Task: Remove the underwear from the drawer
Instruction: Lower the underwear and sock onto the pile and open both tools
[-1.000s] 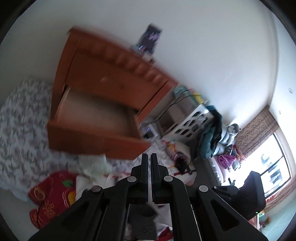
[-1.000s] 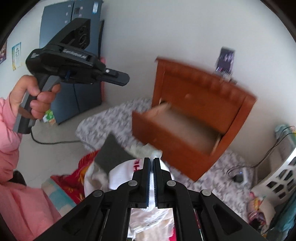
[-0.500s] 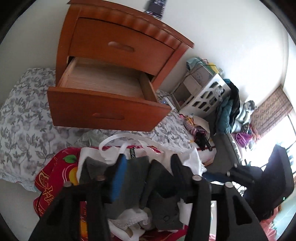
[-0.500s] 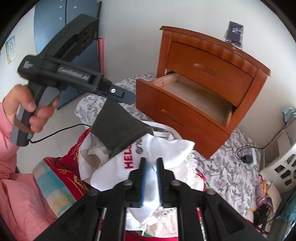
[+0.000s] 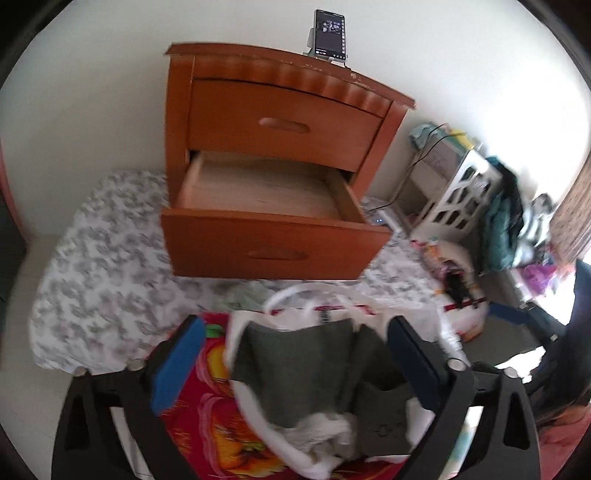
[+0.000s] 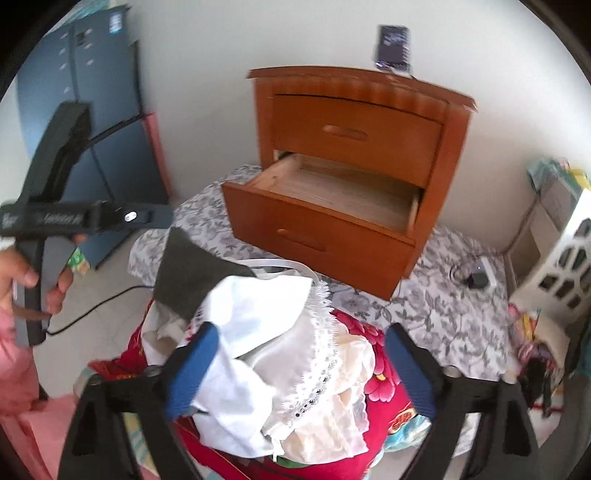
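Change since half a second ago: both jaws have spread wide and dropped their cloth.

Left hand-held gripper (image 5: 295,350): fully open, empty, over the grey garment.

Right hand-held gripper (image 6: 301,363): fully open, empty, over white lace-trimmed underwear (image 6: 280,332).

Underwear pile: heaped on a red printed cloth (image 6: 384,391), near side of the nightstand.

Drawer (image 5: 266,206): lower one, pulled out, visibly bare.

Phone (image 5: 330,35): propped on the nightstand top, far.

Risk, as judged: the loose heap could slide off if a descending finger snags the lace.
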Motion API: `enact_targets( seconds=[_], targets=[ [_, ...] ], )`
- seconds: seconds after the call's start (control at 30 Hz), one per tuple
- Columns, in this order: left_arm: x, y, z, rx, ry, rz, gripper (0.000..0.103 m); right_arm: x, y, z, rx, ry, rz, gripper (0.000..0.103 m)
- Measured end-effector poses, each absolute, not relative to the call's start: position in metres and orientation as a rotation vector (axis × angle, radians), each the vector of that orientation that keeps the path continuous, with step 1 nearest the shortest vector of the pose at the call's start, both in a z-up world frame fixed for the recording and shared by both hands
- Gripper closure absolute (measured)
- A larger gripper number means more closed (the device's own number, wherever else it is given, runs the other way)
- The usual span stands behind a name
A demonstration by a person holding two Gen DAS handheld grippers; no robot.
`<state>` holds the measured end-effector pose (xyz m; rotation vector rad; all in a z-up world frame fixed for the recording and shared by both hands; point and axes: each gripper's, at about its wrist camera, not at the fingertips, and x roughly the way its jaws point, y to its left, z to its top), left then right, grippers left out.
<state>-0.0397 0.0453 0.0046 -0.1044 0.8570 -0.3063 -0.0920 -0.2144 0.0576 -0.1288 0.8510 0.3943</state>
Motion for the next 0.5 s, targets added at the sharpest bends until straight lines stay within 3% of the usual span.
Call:
enact_targets(
  seconds=[0.5],
  targets=[
    [-0.038, 0.046, 0.004, -0.036, 0.881, -0.13, 0.0, -0.083, -0.209, 0.054, -0.078, 0.828, 0.335, 0.0]
  ],
)
